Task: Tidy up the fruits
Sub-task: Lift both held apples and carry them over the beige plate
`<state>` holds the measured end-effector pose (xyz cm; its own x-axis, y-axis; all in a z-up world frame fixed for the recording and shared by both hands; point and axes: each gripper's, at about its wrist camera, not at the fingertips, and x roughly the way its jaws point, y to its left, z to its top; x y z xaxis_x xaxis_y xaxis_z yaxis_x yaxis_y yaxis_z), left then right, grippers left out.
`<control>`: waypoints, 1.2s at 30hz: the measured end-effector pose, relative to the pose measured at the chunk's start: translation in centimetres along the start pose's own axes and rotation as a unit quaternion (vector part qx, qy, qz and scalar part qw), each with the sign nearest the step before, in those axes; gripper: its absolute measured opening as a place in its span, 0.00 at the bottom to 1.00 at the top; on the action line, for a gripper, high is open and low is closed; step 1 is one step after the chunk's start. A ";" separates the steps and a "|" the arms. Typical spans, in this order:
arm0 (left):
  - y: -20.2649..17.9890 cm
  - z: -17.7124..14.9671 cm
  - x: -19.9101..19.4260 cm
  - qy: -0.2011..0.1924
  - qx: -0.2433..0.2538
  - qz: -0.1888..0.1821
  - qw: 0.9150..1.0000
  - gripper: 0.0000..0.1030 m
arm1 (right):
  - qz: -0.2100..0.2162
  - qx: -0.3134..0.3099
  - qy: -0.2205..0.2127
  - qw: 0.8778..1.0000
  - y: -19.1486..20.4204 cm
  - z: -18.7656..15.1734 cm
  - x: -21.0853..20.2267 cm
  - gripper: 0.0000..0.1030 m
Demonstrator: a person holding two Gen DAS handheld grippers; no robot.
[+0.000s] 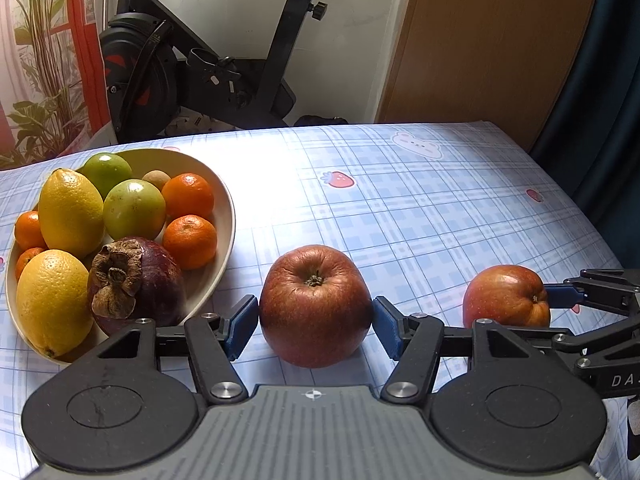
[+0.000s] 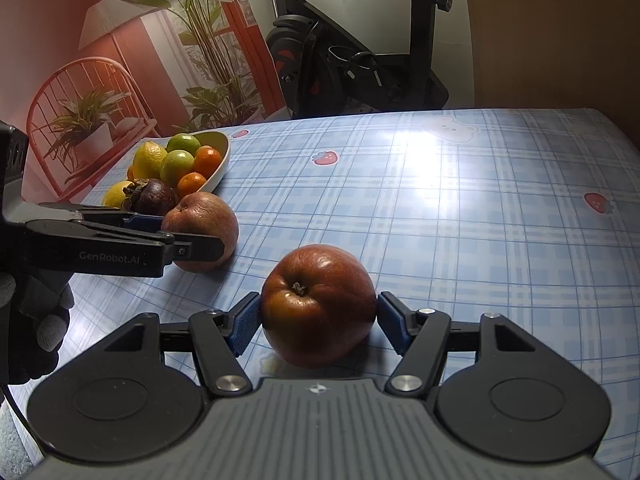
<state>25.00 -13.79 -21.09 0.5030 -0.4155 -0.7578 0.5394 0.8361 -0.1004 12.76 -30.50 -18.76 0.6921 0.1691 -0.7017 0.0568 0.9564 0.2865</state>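
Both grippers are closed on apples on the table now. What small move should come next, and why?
Probably lift the left gripper slightly. Its pads press both sides of the left apple, which sits on the tablecloth just beside the bowl. The bowl rim must be cleared first. The right gripper can hold its right apple meanwhile.

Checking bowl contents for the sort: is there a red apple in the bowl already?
No, the bowl holds lemons, green fruit, mandarins and a dark purple fruit; both red apples sit on the tablecloth beside it.

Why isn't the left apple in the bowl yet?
Out, on the table. The apple sits on the cloth beside the bowl, between the left gripper pads.
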 end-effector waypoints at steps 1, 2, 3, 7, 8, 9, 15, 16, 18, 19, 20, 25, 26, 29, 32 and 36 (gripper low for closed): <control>0.0 0.2 0.1 -0.002 -0.004 0.000 1.000 0.63 | 0.000 0.001 0.000 1.000 0.0 0.0 0.0 0.64; 0.0 0.3 0.3 -0.003 -0.005 0.001 1.000 0.63 | 0.001 0.001 0.000 1.000 0.0 0.0 0.0 0.64; -0.1 0.4 0.5 -0.003 -0.004 0.003 1.000 0.63 | 0.001 0.001 0.000 1.000 -0.1 -0.1 0.0 0.64; -0.4 0.2 0.8 -0.002 0.002 0.012 1.000 0.63 | 0.000 0.004 -0.001 1.000 -0.1 0.0 0.1 0.64; -0.5 0.1 0.7 -0.002 0.003 0.013 1.000 0.63 | 0.000 0.005 -0.001 1.000 -0.1 0.0 0.1 0.64; -0.6 0.0 0.5 -0.001 0.003 0.013 1.000 0.63 | 0.000 0.005 -0.001 1.000 -0.1 0.0 0.0 0.64; 0.0 -1.3 -1.3 -0.013 -0.004 0.011 1.000 0.63 | 0.002 -0.001 -0.004 1.000 0.3 0.3 -0.2 0.64; 0.3 -1.4 -1.7 -0.015 -0.009 0.011 1.000 0.63 | 0.003 -0.002 -0.005 1.000 0.4 0.4 -0.3 0.64; 0.8 -1.7 -2.8 -0.024 -0.015 0.011 1.000 0.63 | 0.005 -0.006 -0.007 1.000 0.7 0.6 -0.3 0.64; 1.0 -1.8 -3.4 -0.029 -0.017 0.013 0.999 0.63 | 0.006 -0.009 -0.008 1.000 0.9 0.8 -0.3 0.64; 1.3 -1.8 -3.9 -0.034 -0.020 0.014 0.999 0.63 | 0.006 -0.012 -0.009 1.000 1.1 1.0 -0.3 0.64; 3.0 -1.3 -6.6 -0.059 -0.043 0.022 0.997 0.63 | 0.016 -0.026 -0.015 0.999 2.6 2.1 0.2 0.64; 3.3 -1.1 -7.1 -0.065 -0.047 0.027 0.996 0.63 | 0.019 -0.028 -0.017 0.999 3.0 2.4 0.3 0.64; 4.3 -0.5 -8.5 -0.082 -0.059 0.040 0.994 0.63 | 0.027 -0.037 -0.023 0.999 4.2 3.5 0.6 0.64; 5.5 -0.1 -9.8 -0.098 -0.073 0.055 0.991 0.63 | 0.037 -0.050 -0.032 0.998 5.5 4.6 0.9 0.64; 7.7 0.8 -11.5 -0.113 -0.096 0.071 0.986 0.63 | 0.047 -0.062 -0.043 0.996 7.1 6.4 1.5 0.64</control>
<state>23.89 -2.88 -12.65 0.7138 -0.3395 -0.6126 0.3251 0.9353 -0.1395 18.82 -24.95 -13.66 0.7499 0.2437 -0.6151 -0.0972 0.9602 0.2619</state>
